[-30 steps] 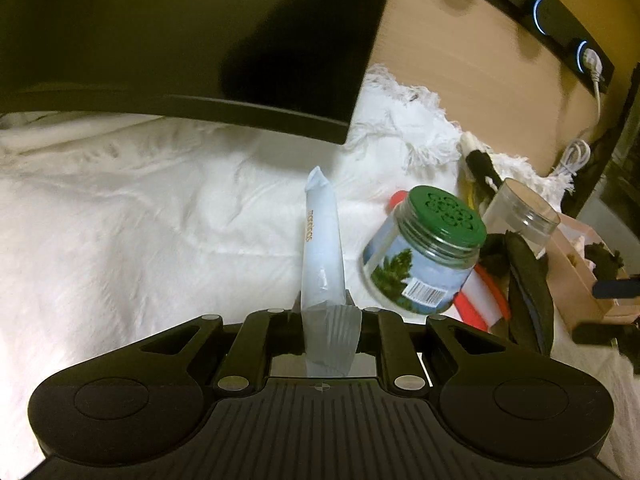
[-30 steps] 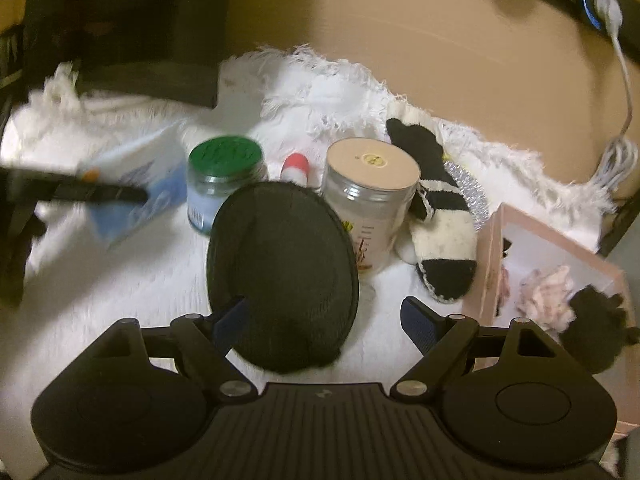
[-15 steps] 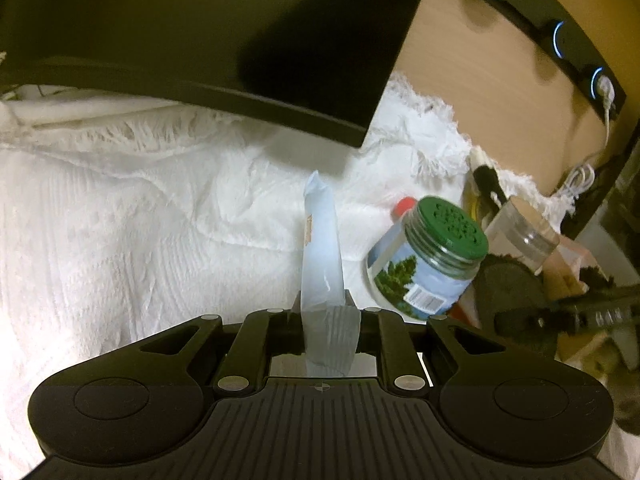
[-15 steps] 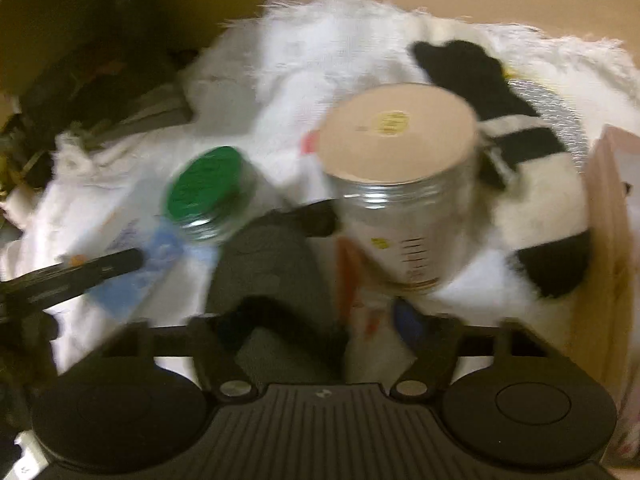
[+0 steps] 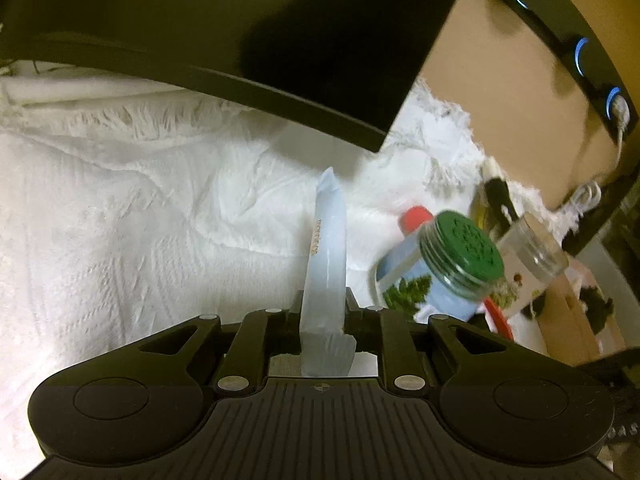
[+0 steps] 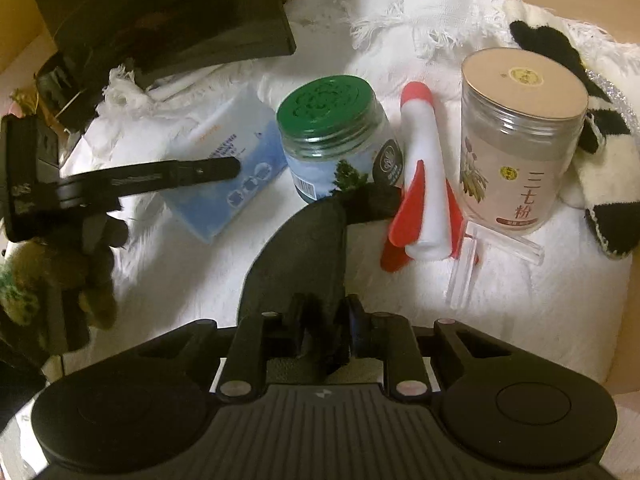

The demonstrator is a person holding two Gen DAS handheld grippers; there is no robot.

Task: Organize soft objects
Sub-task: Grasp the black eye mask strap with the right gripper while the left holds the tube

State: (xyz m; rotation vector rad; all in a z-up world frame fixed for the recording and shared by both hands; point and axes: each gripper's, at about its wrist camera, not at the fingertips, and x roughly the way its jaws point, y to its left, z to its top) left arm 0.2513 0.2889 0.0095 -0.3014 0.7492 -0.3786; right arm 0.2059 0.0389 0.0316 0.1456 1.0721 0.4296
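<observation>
In the left wrist view, a pale blue tissue pack (image 5: 326, 248) stands edge-on between the fingers of my left gripper (image 5: 323, 304), which is shut on it. The right wrist view shows the same pack (image 6: 228, 172) flat-side up, with one left finger (image 6: 168, 176) lying across it. A black soft pad (image 6: 304, 248) is folded between the jaws of my right gripper (image 6: 325, 312). Those jaws are closing and the pads pinch the pad's near edge, low over the white blanket (image 6: 540, 300).
Behind the pad stand a green-lidded jar (image 6: 336, 140), a red-and-white foam rocket (image 6: 424, 176), a clear jar with a beige lid (image 6: 520, 140) and a clear plastic piece (image 6: 480, 252). A black-and-white sock (image 6: 600, 152) lies right. A black box (image 5: 200, 20) overhangs the back; a brown plush (image 6: 40, 280) is left.
My right gripper has dropped toward the black pad and its wide-open jaws have come together on it, folding it. The left gripper has kept hold of the tissue pack and rolled slightly.
</observation>
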